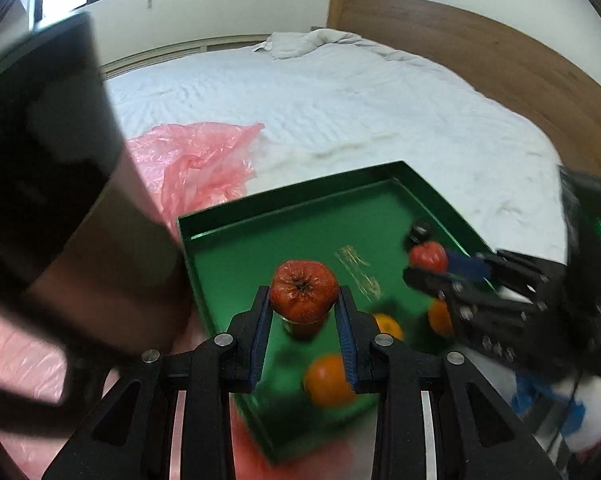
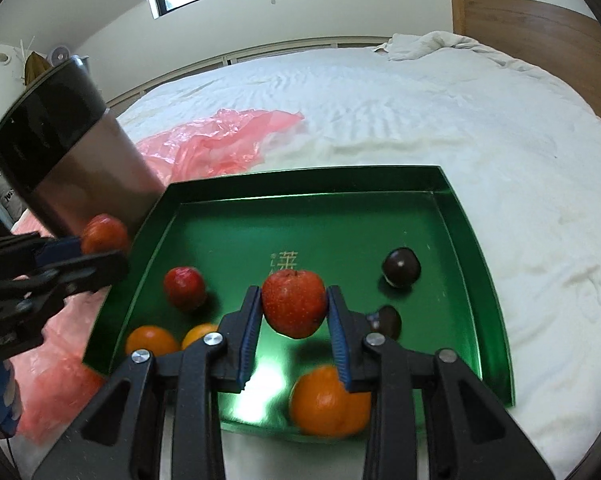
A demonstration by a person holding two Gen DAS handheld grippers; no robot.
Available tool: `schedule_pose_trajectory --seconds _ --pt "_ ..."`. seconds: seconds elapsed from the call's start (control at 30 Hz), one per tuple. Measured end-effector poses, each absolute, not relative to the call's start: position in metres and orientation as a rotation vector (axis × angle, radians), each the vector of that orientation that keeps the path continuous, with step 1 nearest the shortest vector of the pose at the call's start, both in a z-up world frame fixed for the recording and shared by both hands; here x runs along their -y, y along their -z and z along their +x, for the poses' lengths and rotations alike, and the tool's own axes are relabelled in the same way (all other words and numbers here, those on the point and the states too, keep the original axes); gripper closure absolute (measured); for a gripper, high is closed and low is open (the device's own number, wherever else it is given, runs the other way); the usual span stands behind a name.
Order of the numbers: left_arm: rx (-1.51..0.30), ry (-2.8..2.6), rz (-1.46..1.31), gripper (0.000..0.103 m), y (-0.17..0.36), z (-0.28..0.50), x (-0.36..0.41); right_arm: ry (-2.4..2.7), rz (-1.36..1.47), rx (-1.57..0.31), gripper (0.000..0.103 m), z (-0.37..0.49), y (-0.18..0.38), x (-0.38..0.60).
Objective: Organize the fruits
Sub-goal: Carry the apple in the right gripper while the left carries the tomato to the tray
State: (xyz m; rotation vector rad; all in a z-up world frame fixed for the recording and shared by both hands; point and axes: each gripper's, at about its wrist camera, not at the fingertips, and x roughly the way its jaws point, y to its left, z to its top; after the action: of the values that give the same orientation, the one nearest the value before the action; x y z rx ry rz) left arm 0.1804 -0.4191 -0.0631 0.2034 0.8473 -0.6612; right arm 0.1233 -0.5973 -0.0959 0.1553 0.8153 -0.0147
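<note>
My left gripper [image 1: 303, 300] is shut on a small red fruit [image 1: 302, 286], held above the near left part of the green tray [image 1: 292, 196]. My right gripper [image 2: 294, 304] is shut on a red apple [image 2: 292, 292] over the middle of the tray [image 2: 300, 180]. In the tray lie another red fruit [image 2: 184, 288], three oranges [image 2: 328, 400] [image 2: 152, 340] [image 2: 198, 334] and two dark round fruits [image 2: 401, 268] [image 2: 388, 320]. The right wrist view shows the left gripper [image 2: 100, 248] at the tray's left edge with its red fruit [image 2: 104, 234].
The tray rests on a white bed [image 2: 420, 120] with a wooden headboard [image 1: 480, 48]. A crumpled pink plastic bag [image 2: 220, 140] lies left of and behind the tray. A tall metal cylinder with a black top [image 2: 60, 140] stands close at the left.
</note>
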Motion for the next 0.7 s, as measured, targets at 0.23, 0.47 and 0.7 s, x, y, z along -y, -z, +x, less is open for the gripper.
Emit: schedule_pose_trajectory --seconds 0.23,0.47,0.7 --pt "-0.895 0.601 0.24 0.076 0.094 0.214 0.445 -0.001 0.151 -0.86 0.066 0.145 0.114 0.603" --pt "-0.952 0.564 0.262 0.076 0.118 0.23 0.452 0.011 0.128 -0.887 0.066 0.154 0.128 0.604" --pt "-0.959 0.554 0.278 0.076 0.122 0.234 0.457 0.021 0.101 -0.892 0.066 0.156 0.128 0.601"
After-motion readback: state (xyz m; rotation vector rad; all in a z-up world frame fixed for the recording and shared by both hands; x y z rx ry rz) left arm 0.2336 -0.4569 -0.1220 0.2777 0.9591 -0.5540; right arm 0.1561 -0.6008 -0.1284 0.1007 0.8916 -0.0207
